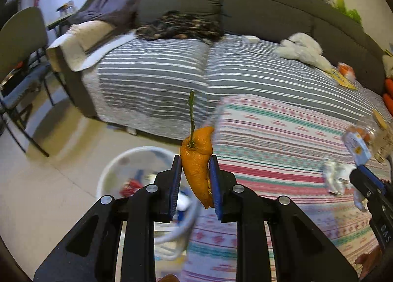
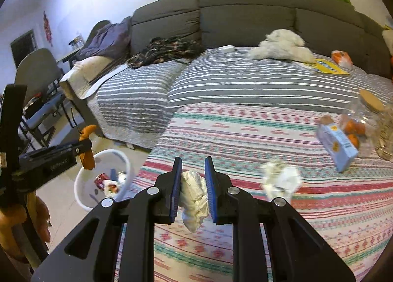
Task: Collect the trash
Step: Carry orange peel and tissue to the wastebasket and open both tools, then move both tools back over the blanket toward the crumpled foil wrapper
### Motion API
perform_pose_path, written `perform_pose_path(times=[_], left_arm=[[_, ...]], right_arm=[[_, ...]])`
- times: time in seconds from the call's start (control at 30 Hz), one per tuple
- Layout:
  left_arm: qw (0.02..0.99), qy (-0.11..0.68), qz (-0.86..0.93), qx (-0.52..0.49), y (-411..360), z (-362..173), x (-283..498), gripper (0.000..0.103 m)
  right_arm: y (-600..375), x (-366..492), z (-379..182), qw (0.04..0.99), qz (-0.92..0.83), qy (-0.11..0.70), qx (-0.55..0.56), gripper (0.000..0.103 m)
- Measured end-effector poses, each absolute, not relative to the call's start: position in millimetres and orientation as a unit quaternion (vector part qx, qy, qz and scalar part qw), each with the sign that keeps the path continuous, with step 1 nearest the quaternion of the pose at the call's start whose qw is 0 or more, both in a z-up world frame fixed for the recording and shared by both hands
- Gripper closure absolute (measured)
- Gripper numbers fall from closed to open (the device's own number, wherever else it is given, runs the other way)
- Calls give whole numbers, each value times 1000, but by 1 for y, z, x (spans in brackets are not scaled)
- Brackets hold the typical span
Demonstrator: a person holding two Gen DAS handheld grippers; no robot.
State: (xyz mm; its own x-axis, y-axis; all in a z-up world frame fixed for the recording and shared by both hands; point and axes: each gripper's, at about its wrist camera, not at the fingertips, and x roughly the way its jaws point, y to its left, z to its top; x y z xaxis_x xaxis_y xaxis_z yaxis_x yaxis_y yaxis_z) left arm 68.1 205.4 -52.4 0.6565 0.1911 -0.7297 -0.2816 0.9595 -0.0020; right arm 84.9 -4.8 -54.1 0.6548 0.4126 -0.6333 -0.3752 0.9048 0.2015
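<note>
My left gripper [image 1: 195, 161] is shut on an orange peel [image 1: 197, 166] with a green stem, held in the air just right of a white trash bin [image 1: 110, 166] on the floor. In the right wrist view the left gripper [image 2: 86, 149] holds the peel [image 2: 86, 156] above the bin [image 2: 86, 202], which holds several scraps. My right gripper [image 2: 193, 162] is shut on a crumpled white tissue [image 2: 194, 198] above the patterned blanket [image 2: 245, 134]. Another crumpled wrapper [image 2: 281, 180] lies on the blanket to its right; it also shows in the left wrist view [image 1: 336, 176].
A blue carton [image 2: 337, 144] and a clear jar of oranges [image 2: 363, 119] stand on the blanket at right. A grey sofa [image 2: 245, 11] with a striped cover, clothes and a white plush toy [image 2: 280, 46] lies beyond. A chair [image 2: 36, 90] stands at left.
</note>
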Motion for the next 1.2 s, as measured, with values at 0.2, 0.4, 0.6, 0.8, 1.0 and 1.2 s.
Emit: perform_pose_path(times=[0.2,0.4,0.6,0.8,1.0,1.2], left_arm=[[892,416,169,-50,246,-57,69,67],[898,387,195,-77,278,-37,57,52],[895,360,248,-85,307,-24,50,52],[895,358,258,-66,303,-21,49,51],[903,375,200,-62,271,-27,54,47],[911,365,193,-12,232,-29,55,47]], right_arm=[[48,85,-68,892,257,368,50,84],[116,90,-84,873,300,381,51,84],[171,100,-92,846,358,389,65,79],[157,102,-97,866,273,414,62,19],[89,99,-91,894,207,397,9,19],[19,89,-88,901,173,397,-33,17]])
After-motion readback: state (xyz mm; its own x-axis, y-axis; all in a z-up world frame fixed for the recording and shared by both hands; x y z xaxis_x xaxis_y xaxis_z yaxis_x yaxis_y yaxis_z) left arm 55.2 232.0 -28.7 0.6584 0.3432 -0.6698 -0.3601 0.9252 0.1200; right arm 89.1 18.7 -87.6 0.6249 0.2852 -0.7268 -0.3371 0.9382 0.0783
